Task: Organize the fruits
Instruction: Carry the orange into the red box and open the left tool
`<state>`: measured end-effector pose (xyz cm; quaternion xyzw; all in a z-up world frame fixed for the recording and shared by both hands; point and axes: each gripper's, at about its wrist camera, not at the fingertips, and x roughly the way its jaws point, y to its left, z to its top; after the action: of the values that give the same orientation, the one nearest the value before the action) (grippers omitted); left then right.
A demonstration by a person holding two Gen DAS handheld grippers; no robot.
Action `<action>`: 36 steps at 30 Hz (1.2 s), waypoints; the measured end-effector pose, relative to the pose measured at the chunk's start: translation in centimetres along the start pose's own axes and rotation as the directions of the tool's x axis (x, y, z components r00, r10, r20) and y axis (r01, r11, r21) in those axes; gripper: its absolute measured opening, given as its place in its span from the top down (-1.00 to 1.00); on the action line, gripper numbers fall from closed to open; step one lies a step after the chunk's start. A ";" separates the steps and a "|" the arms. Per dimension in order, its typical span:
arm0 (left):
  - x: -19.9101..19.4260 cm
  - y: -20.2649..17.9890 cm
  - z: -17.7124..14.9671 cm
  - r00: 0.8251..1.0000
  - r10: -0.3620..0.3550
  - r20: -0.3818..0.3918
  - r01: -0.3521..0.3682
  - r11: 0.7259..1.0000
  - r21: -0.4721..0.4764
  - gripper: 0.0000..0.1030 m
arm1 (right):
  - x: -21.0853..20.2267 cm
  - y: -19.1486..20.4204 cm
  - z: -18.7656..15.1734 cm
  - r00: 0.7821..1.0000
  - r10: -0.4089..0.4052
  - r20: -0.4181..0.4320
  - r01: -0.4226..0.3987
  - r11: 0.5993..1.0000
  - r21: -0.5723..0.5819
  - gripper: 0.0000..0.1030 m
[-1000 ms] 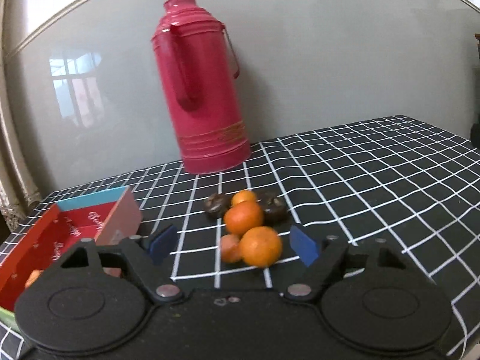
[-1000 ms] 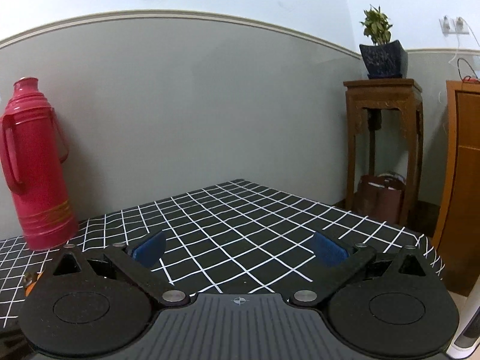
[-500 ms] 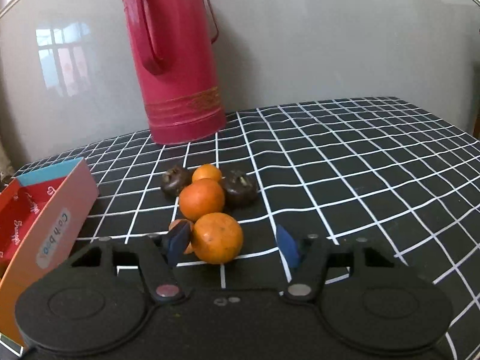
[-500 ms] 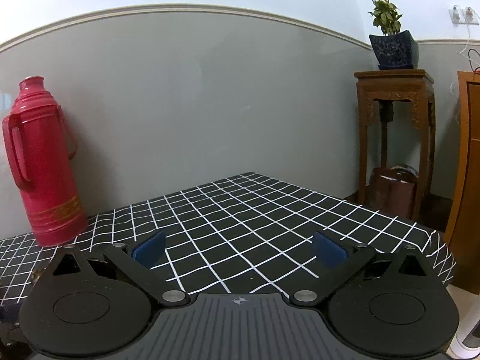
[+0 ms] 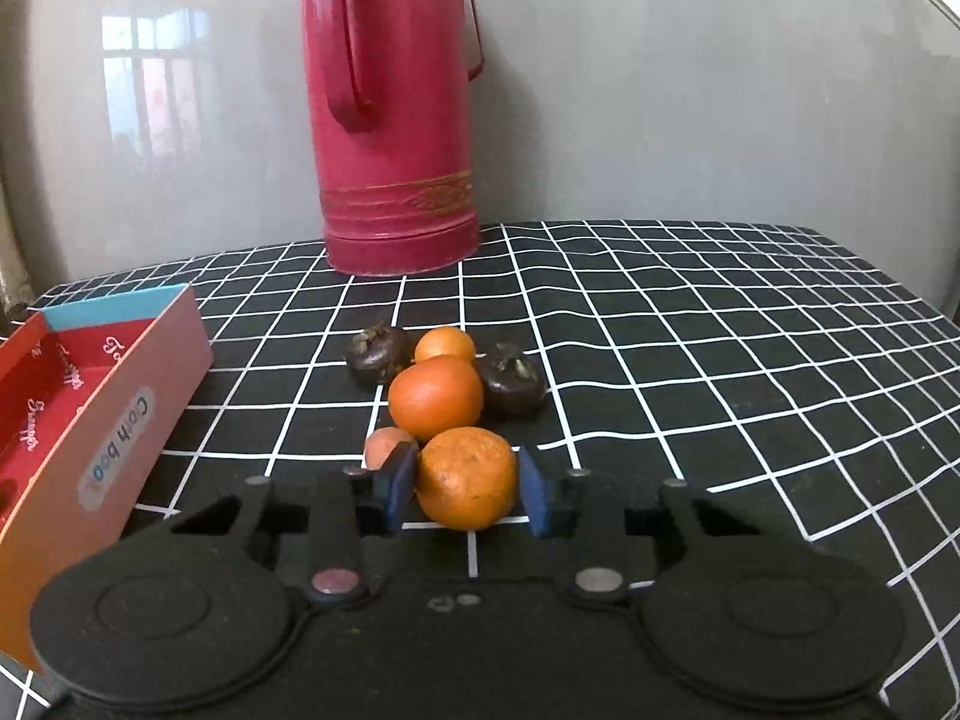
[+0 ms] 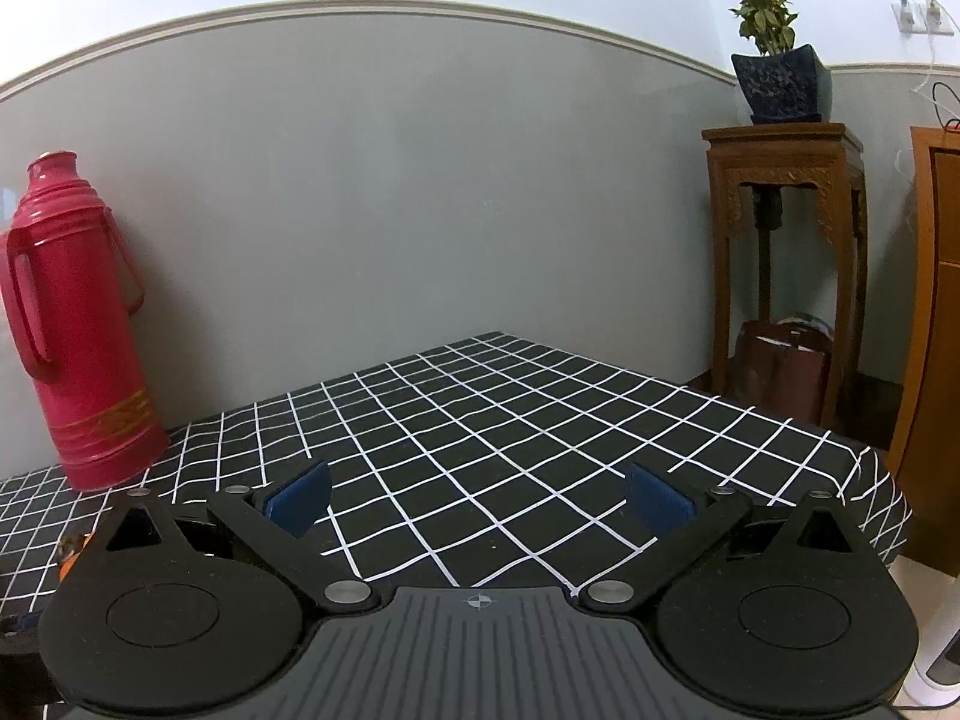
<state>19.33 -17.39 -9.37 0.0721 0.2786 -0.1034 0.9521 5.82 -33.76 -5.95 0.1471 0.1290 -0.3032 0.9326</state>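
In the left wrist view my left gripper (image 5: 467, 489) is shut on the nearest orange (image 5: 467, 476), blue pads touching both its sides, on the black checked tablecloth (image 5: 690, 360). Behind it lie a bigger orange (image 5: 435, 397), a small orange (image 5: 444, 345), two dark mangosteens (image 5: 379, 351) (image 5: 513, 387) and a small peach-coloured fruit (image 5: 384, 445) by the left pad. A red open box (image 5: 114, 414) stands at the left. My right gripper (image 6: 477, 498) is open and empty above the cloth.
A tall red thermos (image 5: 390, 114) stands at the back by the grey wall; it also shows in the right wrist view (image 6: 78, 324). Beyond the table's right edge stand a wooden plant stand (image 6: 786, 252) with a potted plant (image 6: 777, 60) and a cabinet (image 6: 936, 348).
My left gripper has moved forward and down to the fruit pile and closed its pads onto the nearest orange. The right gripper has shifted slightly and stays open.
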 end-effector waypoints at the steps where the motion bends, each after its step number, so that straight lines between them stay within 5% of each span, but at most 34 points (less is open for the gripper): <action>1: -0.1 0.1 0.1 1.000 0.001 0.002 -0.001 1.000 -0.003 0.46 | 0.0 0.1 0.0 1.000 0.001 -0.001 -0.001 1.000 -0.002 -1.00; 9: -2.1 1.4 0.9 0.997 0.026 0.070 -0.026 1.000 -0.013 0.46 | 0.0 0.8 -0.1 1.000 0.013 -0.003 -0.014 1.000 -0.007 -1.00; 18: -5.8 6.7 1.4 0.963 0.210 0.171 -0.206 0.978 -0.039 0.46 | 0.0 3.6 -0.5 0.996 0.083 -0.021 -0.084 0.996 -0.039 -1.00; 27: -5.8 13.6 1.1 0.924 0.376 0.070 -0.369 0.925 -0.096 0.46 | -0.5 8.9 -1.8 0.979 0.200 -0.046 -0.204 0.974 -0.100 -1.00; 36: -4.8 18.6 0.1 0.917 0.385 -0.103 -0.396 0.908 -0.137 0.37 | -0.5 14.1 -4.0 0.946 0.302 -0.117 -0.318 0.934 -0.165 -1.00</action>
<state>19.81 1.37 -5.17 0.0558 0.3004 0.1138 0.9454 13.31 -21.15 -6.68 0.0935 0.1729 -0.1324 0.9715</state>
